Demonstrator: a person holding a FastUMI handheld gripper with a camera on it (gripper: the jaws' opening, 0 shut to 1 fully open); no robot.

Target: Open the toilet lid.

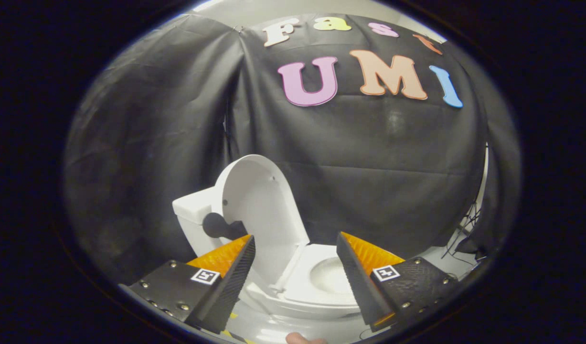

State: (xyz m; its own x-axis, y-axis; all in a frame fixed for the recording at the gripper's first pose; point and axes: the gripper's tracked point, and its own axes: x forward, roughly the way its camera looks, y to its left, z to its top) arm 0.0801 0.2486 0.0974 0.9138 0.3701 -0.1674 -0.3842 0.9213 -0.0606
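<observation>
Lid is up: it stands near vertical, leaning back against the tank, inner face toward me. From what I see, the opening is done; all that's left is to back off, if anything.

Left to right, taking the lid as reference:
- tank sits just left of the lid and behind it, partly hidden by it.
- my gripper is in front of the lid, jaws well apart, gripping nothing. Left finger overlaps the lid's lower left edge in view; I can't tell if it touches. It looks clear.
- seat lies flat below and right of the lid, bowl open and visible.
- right finger sits over the seat's right side, well right of the lid.

Black cloth wall runs behind the lid.
</observation>
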